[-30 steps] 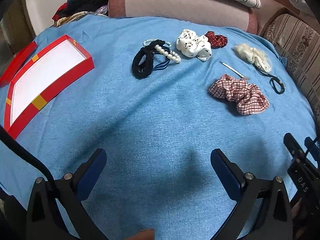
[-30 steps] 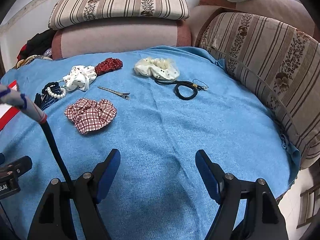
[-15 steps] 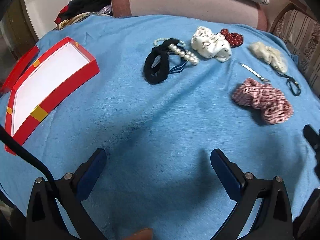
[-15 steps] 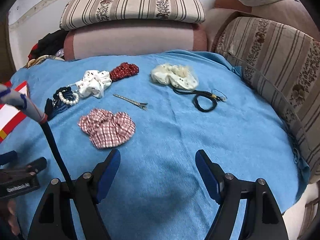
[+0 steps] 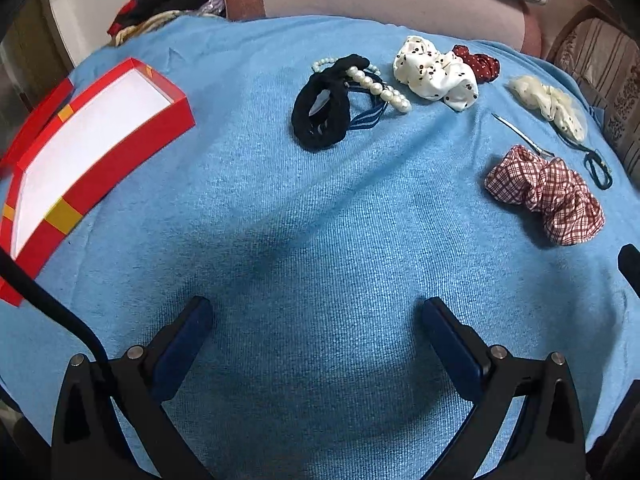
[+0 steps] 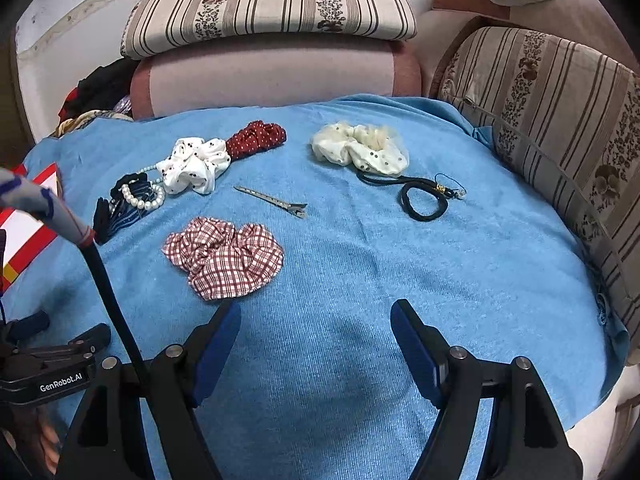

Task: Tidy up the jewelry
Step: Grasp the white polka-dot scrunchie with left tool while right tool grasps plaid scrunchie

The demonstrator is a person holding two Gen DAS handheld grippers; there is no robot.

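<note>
Scrunchies (image 6: 224,260), left gripper (image 6: 76,334) marked "GenRobot.AI"

Both hand-held grippers (image 5: 314,320) (image 6: 316,322) wide open

A: The towel (image 6: 360,280) is plain light blue. Nearest is a red-and-white checked scrunchie (image 6: 224,256).

B: Farther back are a white scrunchie (image 6: 196,164) with black dots and a dark red scrunchie (image 6: 258,138) with white dots.

A: The cream scrunchie (image 6: 360,150) has small spangles. The box (image 5: 92,160) is red outside with yellow patches, white inside.

B: The cushions (image 6: 268,8) are beige with brown stripes and floral bands.
</note>
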